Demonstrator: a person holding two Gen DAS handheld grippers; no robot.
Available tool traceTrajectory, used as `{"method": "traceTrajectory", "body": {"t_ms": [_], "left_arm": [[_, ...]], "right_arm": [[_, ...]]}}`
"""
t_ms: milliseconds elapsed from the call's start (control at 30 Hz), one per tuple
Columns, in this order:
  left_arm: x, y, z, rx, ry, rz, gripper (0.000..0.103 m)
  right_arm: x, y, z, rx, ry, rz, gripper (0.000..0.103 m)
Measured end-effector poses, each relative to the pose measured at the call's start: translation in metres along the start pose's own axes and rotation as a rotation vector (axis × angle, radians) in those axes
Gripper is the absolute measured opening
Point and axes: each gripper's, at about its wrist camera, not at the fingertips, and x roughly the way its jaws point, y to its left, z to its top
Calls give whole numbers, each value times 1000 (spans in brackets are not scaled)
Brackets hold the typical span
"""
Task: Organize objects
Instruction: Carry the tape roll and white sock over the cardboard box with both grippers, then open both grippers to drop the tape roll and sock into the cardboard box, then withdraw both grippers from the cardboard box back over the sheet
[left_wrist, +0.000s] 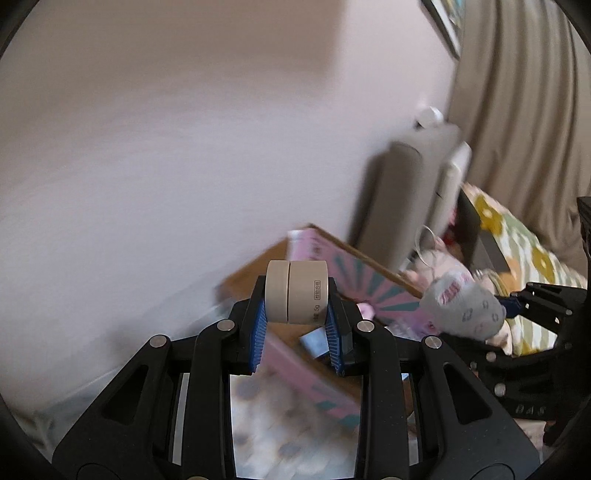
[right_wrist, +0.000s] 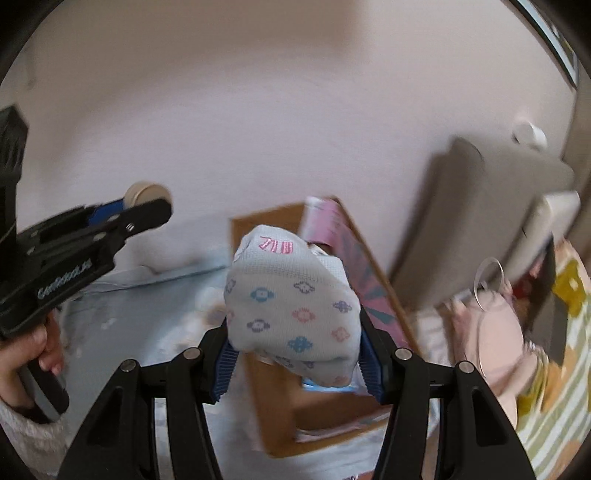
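1. The left gripper (left_wrist: 297, 314) is clamping a small beige cylindrical jar (left_wrist: 296, 291) crosswise between its blue pads (left_wrist: 258, 328), high over the cardboard box (left_wrist: 255, 273). The right gripper (right_wrist: 295, 358) is squeezing a bundled white sock (right_wrist: 291, 295) with small coloured motifs, its fingers pressed into both sides.

2. Judging by this, both hands are carrying their items towards the box (right_wrist: 266, 387): the transport step, with placing not yet done.

3. The next move is likely calling for lowering each item inside the box walls and then parting the fingers; the round jar could roll once let go, while the soft sock should settle where it drops.

4. A pink patterned sheet (right_wrist: 343, 251) is leaning inside the box, narrowing the free space.

5. A grey cushion (right_wrist: 480, 206) is standing just behind the box, and a floral cover (right_wrist: 554, 376) is lying to the right with pinkish clutter, too blurred to name.

6. The 2 grippers are working close together, so they are risking a bump over the box.
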Motion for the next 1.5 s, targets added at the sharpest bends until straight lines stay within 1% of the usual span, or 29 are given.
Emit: {"method": "traceTrajectory", "body": {"t_ms": [100, 267, 300, 467, 567, 633, 667, 733, 767, 800, 833, 967, 1100, 1133, 1167, 1200, 1233, 1333, 1500], "left_arm": [[46, -15, 7, 51, 59, -47, 25], [110, -31, 3, 122, 156, -78, 25], [122, -35, 6, 128, 169, -81, 25], [146, -39, -2, 150, 219, -84, 25], [155, -36, 2, 161, 250, -53, 26], [162, -34, 4, 169, 278, -22, 26], [166, -33, 5, 174, 291, -26, 27], [170, -29, 6, 170, 316, -50, 27], [170, -28, 5, 170, 322, -54, 27], [171, -28, 4, 177, 327, -52, 27], [171, -29, 2, 191, 328, -41, 28], [170, -31, -4, 219, 328, -29, 28], [172, -29, -8, 204, 338, -56, 30], [173, -27, -9, 192, 348, -59, 35], [174, -25, -10, 180, 353, -63, 43], [174, -25, -11, 172, 357, -67, 85], [175, -24, -12, 165, 364, -72, 102], [174, -23, -15, 147, 364, -102, 103], [173, -25, -16, 158, 361, -82, 103]], "right_arm": [[15, -22, -7, 43, 40, -27, 53], [37, -46, -18, 88, 93, -44, 53], [41, -48, -20, 92, 100, -45, 53], [54, -54, -21, 111, 122, -37, 53], [59, -54, -18, 101, 140, -8, 55], [62, -51, -17, 99, 145, 5, 61], [64, -50, -17, 101, 152, 13, 65], [65, -48, -19, 100, 151, 27, 89], [66, -47, -19, 97, 146, 33, 93], [66, -46, -20, 95, 148, 42, 100], [68, -46, -21, 96, 149, 49, 102], [69, -44, -24, 92, 148, 56, 102], [68, -43, -27, 92, 146, 60, 102], [68, -43, -27, 90, 145, 59, 102], [68, -42, -28, 90, 145, 59, 102], [67, -41, -29, 90, 145, 60, 102], [67, -41, -29, 90, 144, 64, 102], [66, -39, -31, 90, 143, 67, 102], [63, -35, -33, 85, 140, 64, 102]]}}
